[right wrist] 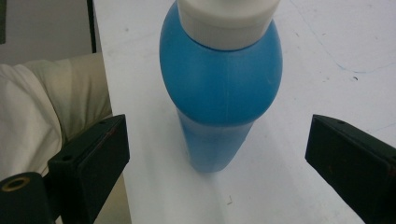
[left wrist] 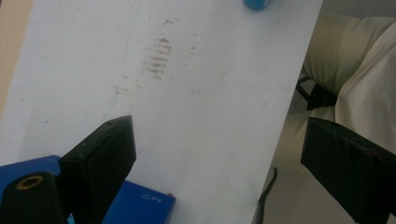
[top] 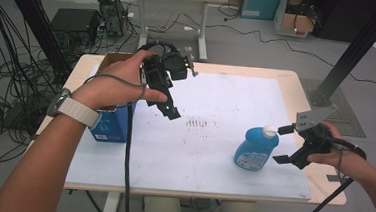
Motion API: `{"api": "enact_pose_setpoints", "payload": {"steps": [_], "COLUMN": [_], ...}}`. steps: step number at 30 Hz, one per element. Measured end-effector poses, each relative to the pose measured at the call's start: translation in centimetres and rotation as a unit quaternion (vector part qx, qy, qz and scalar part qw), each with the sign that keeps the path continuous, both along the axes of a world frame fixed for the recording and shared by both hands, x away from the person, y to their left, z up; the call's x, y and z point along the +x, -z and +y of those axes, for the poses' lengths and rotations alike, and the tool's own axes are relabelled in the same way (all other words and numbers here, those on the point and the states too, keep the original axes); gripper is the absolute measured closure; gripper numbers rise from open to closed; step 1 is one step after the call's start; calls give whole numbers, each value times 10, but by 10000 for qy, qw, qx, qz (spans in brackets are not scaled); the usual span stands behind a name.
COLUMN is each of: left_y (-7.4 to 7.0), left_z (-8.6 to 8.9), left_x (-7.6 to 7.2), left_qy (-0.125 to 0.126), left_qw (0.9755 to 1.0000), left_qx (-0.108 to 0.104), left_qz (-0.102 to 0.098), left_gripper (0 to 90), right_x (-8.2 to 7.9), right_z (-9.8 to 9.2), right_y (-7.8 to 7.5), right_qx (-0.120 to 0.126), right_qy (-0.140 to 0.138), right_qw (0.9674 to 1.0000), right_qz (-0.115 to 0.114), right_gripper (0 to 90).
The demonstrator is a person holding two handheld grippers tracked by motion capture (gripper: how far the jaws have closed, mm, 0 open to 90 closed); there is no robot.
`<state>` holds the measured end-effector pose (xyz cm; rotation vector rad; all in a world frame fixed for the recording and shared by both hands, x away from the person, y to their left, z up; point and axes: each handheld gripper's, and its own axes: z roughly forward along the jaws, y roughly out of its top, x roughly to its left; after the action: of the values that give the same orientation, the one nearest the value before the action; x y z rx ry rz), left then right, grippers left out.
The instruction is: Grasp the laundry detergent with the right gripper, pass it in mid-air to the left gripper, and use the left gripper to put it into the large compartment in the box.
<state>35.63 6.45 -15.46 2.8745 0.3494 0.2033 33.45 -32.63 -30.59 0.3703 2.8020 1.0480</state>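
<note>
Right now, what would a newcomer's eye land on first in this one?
The blue bottle with its white cap, upright at the right of the white board, with the right gripper open beside it. Next, the left gripper, raised and open above the blue box at the board's left edge.

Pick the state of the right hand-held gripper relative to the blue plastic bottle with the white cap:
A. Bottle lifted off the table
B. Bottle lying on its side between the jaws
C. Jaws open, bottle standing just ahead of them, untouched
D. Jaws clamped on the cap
C: the right hand-held gripper has its jaws spread wide, clear of the upright blue plastic bottle, which stands on the white board.
</note>
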Motion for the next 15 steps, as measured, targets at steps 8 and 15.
{"api": "enact_pose_setpoints", "payload": {"steps": [8,15], "left_y": [0,1], "left_z": [1,1], "left_x": [1,1], "left_qy": [-8,-8], "left_qw": [10000,10000], "left_qx": [1,2], "left_qz": [2,5], "left_gripper": [105,105], "right_x": [0,1], "right_z": [1,1], "right_y": [0,0], "right_qx": [-2,-3], "right_qy": [5,-7], "right_qw": [10000,10000], "right_qz": [16,7], "right_gripper": [63,63]}}
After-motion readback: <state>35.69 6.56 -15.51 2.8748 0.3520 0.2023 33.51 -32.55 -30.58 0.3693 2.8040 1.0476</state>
